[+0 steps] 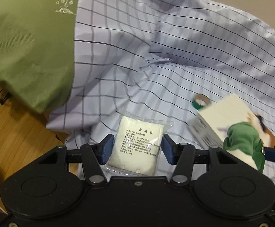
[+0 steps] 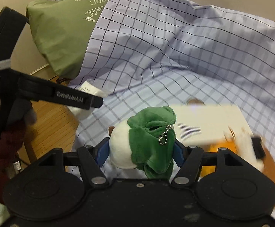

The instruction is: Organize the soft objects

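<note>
I am looking down both grippers at a bed covered in a pale lilac checked sheet [image 1: 194,43], rumpled into folds. My left gripper [image 1: 137,147] has its blue pads pressed against either side of a clear plastic packet of white cotton pads [image 1: 137,143], which carries a printed label in black characters. The packet stands upright between the jaws, lifted above the sheet near the bed's edge. My right gripper [image 2: 141,151] is clamped on a small plush toy [image 2: 147,143], white-bodied with a green hood and a short metal bead chain hanging from it; the blue pads squeeze its sides. From the left camera, the same toy appears at the right edge. A green pillow [image 1: 27,47] with pale embroidered scrollwork lies at the head of the bed, partly tucked under the sheet. Further along the sheet sits a roll of green tape [image 1: 201,101], and just beside it a blurred white box [image 1: 220,117]. Something orange and a brown card lie near the box; I cannot tell what they are. Wooden flooring [image 1: 10,132] shows to the left of the bed.
</note>
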A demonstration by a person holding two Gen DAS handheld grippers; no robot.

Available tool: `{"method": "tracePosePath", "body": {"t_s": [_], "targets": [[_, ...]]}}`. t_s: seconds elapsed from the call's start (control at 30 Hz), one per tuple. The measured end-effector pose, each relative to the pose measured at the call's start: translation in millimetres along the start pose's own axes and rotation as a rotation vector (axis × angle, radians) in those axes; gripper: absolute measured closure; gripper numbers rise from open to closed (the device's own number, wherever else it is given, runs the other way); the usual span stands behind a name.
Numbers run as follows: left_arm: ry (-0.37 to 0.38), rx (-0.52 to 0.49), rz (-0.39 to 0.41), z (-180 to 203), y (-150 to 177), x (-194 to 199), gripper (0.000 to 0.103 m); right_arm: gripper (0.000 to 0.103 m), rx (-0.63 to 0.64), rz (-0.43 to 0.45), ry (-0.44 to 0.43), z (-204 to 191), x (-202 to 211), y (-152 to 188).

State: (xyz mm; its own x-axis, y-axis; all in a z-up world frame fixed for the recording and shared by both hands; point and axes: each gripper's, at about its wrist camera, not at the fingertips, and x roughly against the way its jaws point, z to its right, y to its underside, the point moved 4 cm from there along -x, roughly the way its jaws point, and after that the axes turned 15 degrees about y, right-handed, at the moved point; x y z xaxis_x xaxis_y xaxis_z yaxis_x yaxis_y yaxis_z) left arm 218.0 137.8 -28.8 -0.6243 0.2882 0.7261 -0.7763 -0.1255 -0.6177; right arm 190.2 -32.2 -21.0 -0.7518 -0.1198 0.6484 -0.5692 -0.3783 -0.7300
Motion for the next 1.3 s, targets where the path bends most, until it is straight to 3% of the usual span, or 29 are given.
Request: {"method": "tracePosePath", "body": {"t_s": [0.3, 0.6, 0.9, 1.3], "targets": [[0.120, -0.059, -0.036, 64.0, 46.2, 26.5, 0.051, 0.037, -0.236, -0.002, 0.152, 41.9, 73.0, 89.7], [0.199, -0.165, -0.078, 127.0, 93.5, 36.7, 0.051, 0.037, -0.484, 0.021, 0.410, 75.5, 121.0, 155.4], [0.191, -0.214, -0.100, 153.9, 130.1, 40.2, 0.050, 0.036, -0.626, 0.036, 0.442, 78.3, 143.8, 182.7], [0.163, -0.200, -0.107, 157.3, 151.9, 42.2, 0.050, 0.036, -0.650, 0.039, 0.467, 70.4, 156.0, 196.2]]}}
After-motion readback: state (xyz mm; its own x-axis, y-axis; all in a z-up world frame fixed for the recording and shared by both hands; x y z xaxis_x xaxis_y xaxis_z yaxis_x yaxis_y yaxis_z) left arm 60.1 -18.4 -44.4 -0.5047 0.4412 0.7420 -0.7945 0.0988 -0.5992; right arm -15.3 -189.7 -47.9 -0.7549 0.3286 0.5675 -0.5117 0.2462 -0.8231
